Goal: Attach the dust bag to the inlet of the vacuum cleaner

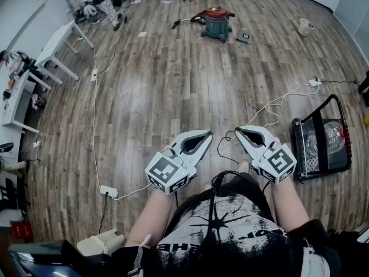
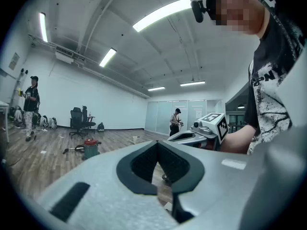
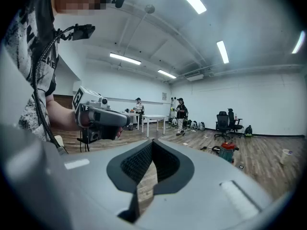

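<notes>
Far across the wood-plank floor: red-lidded green drum vacuum cleaner, well apart from left hand-held gripper and right hand-held gripper, both closed, empty; dust bag unseen; loose white cables between could trip the approach.

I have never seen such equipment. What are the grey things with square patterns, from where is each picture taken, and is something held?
There is no robot: a person holds one grey hand tool with a marker cube in each hand. The head view looks down from the person's head at the left tongs and the right tongs. The other two views come from a camera riding on each tool, looking along its tongs. Both tongs are shut and hold nothing. On the wooden floor lies a white power strip, and far ahead stands the vacuum cleaner with its red top.
</notes>
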Available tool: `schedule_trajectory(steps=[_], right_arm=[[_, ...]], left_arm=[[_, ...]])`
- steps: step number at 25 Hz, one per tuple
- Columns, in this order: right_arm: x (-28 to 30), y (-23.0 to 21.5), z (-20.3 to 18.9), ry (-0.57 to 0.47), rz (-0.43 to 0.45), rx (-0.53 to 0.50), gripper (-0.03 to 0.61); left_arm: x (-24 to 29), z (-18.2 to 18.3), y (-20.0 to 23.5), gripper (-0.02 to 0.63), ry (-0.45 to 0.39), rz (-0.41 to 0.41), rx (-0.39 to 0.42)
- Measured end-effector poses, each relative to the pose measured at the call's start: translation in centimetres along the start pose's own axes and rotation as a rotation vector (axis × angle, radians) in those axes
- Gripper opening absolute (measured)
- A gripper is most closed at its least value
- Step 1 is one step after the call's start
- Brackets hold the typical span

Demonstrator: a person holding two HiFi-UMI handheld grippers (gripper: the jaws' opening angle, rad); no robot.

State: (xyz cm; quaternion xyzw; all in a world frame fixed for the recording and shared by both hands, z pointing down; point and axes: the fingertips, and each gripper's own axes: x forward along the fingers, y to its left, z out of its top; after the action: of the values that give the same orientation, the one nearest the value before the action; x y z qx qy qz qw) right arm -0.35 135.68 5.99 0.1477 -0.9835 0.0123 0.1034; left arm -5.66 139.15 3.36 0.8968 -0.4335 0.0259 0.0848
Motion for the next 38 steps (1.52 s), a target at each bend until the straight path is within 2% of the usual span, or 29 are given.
schedule_trajectory(steps=[8,14,38], right_arm=[[1.0,0.0,0.0,0.000,0.010,0.004,0.002],[1.7,0.3,0.3,-0.030,0.040,0.087,0.003],[0.3,-1.4,-0.8,0.000,-0.025,0.057,0.005]], left_arm=[[-0.2,-0.1,0.9,-0.003,-0.007,0.004,-0.002],[-0.5,-0.3,1.5,-0.003,-0.003,0.001,-0.009],[1.0,-1.6,1.9,-0.003,0.013,-0.019,-0.035]])
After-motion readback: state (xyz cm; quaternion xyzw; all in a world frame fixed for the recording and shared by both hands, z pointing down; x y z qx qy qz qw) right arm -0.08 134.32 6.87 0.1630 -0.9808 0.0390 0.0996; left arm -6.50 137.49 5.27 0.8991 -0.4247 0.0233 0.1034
